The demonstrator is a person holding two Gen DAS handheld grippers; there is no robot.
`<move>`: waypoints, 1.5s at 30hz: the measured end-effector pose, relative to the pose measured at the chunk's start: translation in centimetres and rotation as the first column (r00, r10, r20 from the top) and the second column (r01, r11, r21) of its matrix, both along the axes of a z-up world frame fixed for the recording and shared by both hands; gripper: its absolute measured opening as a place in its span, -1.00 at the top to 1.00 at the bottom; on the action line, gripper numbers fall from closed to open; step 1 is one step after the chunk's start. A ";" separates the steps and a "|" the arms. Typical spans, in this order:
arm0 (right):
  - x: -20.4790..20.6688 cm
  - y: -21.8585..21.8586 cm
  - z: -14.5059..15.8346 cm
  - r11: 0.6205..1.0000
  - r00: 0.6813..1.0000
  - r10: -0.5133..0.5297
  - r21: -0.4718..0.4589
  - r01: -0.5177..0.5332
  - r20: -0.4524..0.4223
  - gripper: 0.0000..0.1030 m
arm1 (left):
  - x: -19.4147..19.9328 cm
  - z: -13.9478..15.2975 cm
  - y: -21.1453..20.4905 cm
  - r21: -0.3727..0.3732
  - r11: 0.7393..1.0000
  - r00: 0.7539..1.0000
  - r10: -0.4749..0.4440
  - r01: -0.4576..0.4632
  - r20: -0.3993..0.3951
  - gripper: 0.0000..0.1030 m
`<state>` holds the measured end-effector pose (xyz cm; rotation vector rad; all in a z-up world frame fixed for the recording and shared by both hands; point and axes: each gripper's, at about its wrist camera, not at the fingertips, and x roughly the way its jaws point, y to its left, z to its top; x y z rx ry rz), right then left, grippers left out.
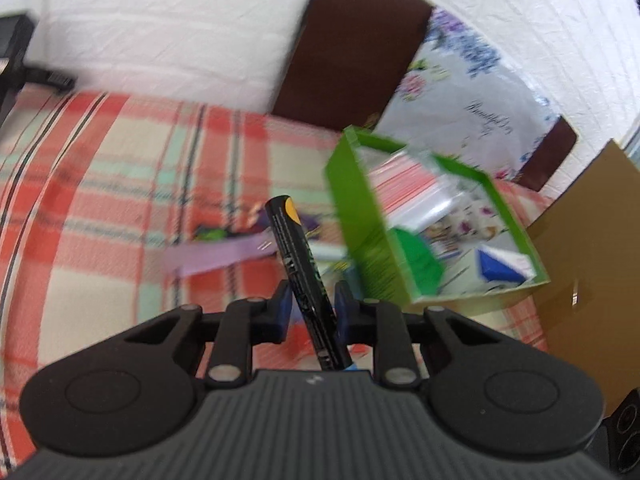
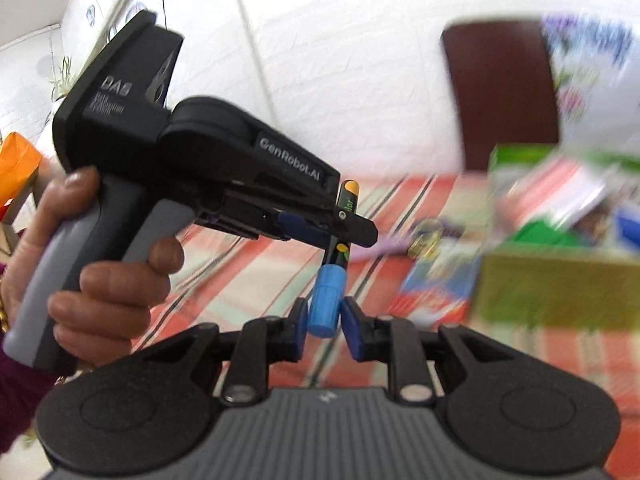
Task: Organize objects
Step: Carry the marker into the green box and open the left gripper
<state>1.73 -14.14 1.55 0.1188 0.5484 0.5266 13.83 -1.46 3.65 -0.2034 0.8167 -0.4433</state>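
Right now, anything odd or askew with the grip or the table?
Yes. Both grippers are on one black marker: the left gripper clamps its barrel, while the right gripper has its jaws around the blue cap. The green box looks tilted, though fisheye and blur may cause that.

Red plaid tablecloth [image 1: 100, 184] covered the table, with a green box [image 1: 360, 216] and a purple strip [image 1: 216, 254] lying on it.

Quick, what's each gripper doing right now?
Left gripper: shut on the black marker.
Right gripper: closed around the marker's blue cap.
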 end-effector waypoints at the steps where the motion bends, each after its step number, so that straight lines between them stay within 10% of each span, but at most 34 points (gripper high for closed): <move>1: -0.1 -0.5 0.5 1.000 0.999 -0.021 -0.003 0.021 0.027 0.62 | 0.2 0.8 -1.0 0.002 1.000 1.000 -0.018 0.018 0.019 0.53; 16: 5.9 -8.9 0.3 0.964 0.959 -0.267 0.015 0.266 0.092 0.62 | 7.2 0.9 -13.2 0.117 0.984 0.988 -0.143 0.136 0.056 0.53; 20: 6.9 -9.2 -0.9 0.947 0.939 -0.316 -0.019 0.321 0.137 0.27 | 7.9 -0.2 -14.2 0.207 0.973 0.990 -0.122 0.106 0.065 0.41; 45: -3.1 -12.2 0.7 0.912 0.904 -0.410 0.033 0.409 0.119 0.27 | -5.5 -0.1 -10.6 0.345 0.938 0.985 -0.041 -0.020 0.170 -0.04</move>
